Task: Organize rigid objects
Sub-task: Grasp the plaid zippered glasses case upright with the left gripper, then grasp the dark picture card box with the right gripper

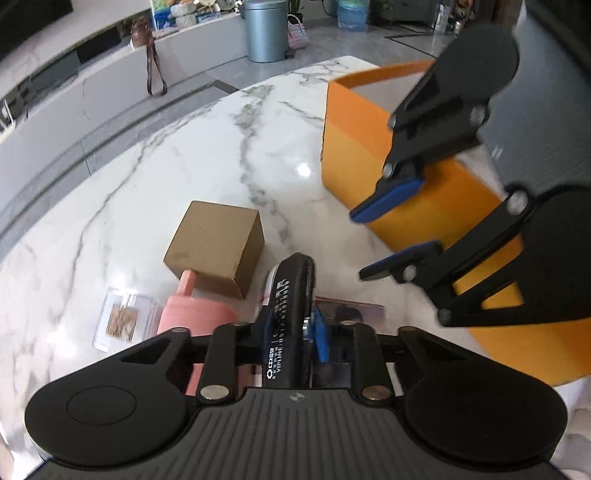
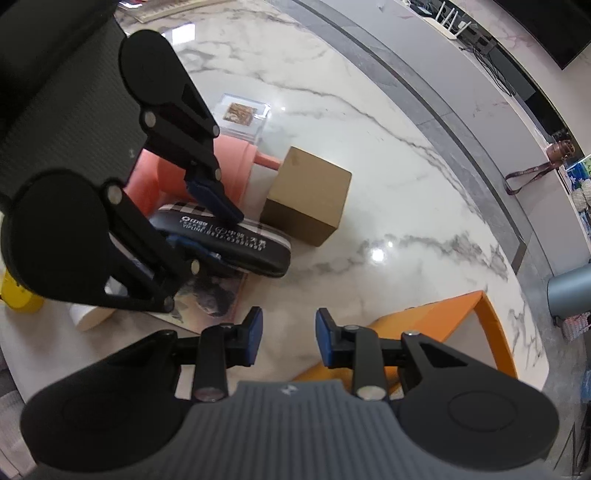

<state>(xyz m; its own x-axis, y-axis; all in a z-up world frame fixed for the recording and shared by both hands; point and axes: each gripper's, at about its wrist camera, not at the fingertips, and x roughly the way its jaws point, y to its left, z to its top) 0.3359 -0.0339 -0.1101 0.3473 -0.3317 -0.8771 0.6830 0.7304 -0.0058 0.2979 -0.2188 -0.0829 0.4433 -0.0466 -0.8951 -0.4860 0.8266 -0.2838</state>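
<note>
1. The left gripper point(image 1: 295, 328) was clenched on a black case point(image 1: 291, 314) with white lettering, held close above the marble table point(image 1: 129, 192) over a dark printed card point(image 2: 210, 295). The right gripper point(image 2: 288, 332) stood released and empty, near the rim of the orange box point(image 1: 354, 155).
2. Risk: the case was gripped near one end, its length overhanging the pads. It could pivot or slip during a carry, in my judgement.
3. Risk: the cardboard box point(image 1: 218, 243) and pink object point(image 1: 195, 314) sat just beside the case. A sideways swing could knock either.
4. Risk: the right gripper hung between the case and the orange box, so the two tools could collide on the way in.
5. A clear plastic block point(image 1: 123, 317) lay near the pink object.
6. Surface: polished white marble, grey-veined, with glare. Objects would slide readily if nudged.
7. Room: grey tiled floor, a grey metal bin point(image 1: 266, 29), a low white ledge with a brown strap point(image 1: 153, 70) hanging over it.
</note>
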